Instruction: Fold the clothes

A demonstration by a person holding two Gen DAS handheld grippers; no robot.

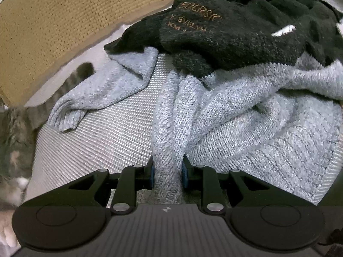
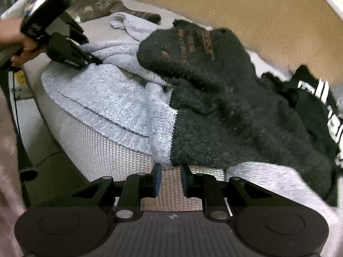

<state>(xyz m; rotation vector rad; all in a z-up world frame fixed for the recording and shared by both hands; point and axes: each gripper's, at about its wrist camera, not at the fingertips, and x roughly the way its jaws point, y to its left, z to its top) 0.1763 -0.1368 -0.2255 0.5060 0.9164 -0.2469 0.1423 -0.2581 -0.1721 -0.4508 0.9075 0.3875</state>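
The left tool (image 1: 167, 174) pinches a bunched fold of the grey sweater (image 1: 246, 115) at lower centre. The right tool (image 2: 170, 181) is spread, empty, below the black sweater (image 2: 235, 115); both garments lie on the woven cushion (image 2: 103, 150).

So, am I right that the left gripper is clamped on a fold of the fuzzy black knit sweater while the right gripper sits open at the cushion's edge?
Not quite: the left gripper is clamped on a fold of the light grey knit sweater, as the left wrist view shows. The fuzzy black knit sweater lies further back, ungripped. The right gripper does sit open at the cushion's edge.
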